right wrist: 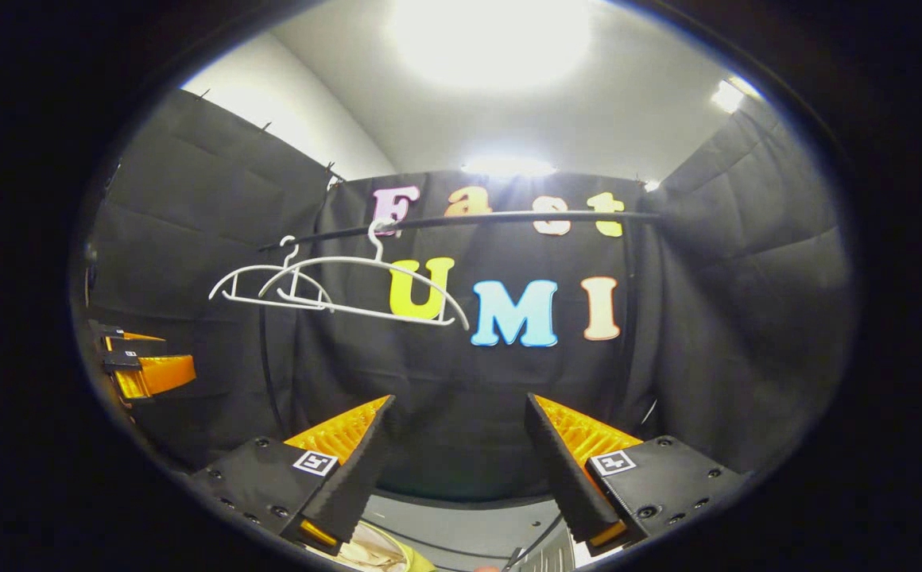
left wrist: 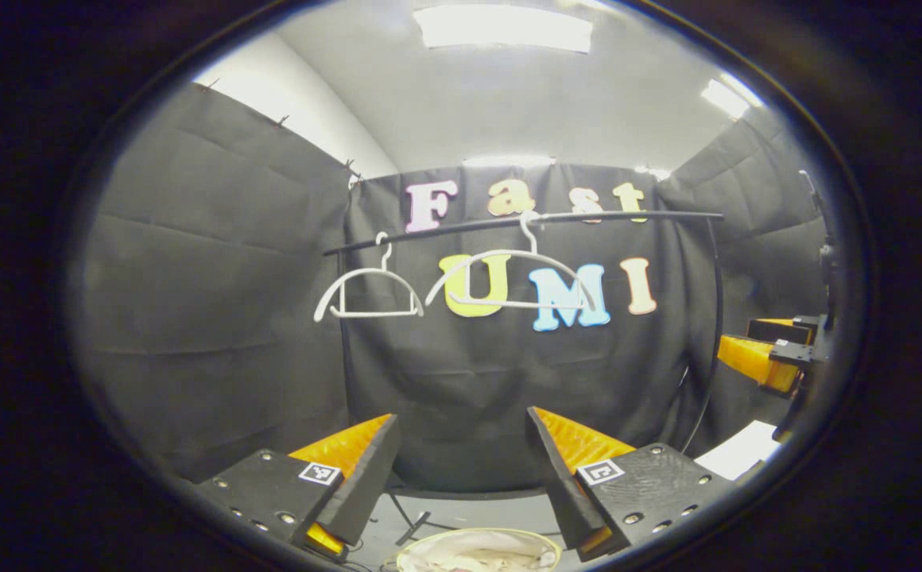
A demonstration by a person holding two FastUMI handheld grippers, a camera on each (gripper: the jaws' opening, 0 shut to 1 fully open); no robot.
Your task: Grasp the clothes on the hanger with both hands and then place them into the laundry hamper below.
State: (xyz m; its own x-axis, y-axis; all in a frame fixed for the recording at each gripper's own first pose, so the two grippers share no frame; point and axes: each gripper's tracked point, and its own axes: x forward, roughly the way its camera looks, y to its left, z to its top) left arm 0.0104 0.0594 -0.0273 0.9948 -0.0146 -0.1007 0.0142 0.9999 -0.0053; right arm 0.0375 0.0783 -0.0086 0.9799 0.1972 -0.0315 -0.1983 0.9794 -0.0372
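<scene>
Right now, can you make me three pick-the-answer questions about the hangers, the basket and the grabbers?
1. Where does the laundry hamper sit?
A. below the grippers
B. on the rail
C. beside the ceiling light

2. How many white hangers hang on the rail?
A. one
B. two
C. four

3. How do the left gripper and right gripper stand?
A. both open and empty
B. both clamped on a shirt
C. one shut on a hanger

Answers:
1. A, its rim shows at the bottom of the left gripper view, under the fingers.
2. B, two bare hangers hook over the rail.
3. A, a wide gap parts each pair of fingers, with nothing between.
</scene>
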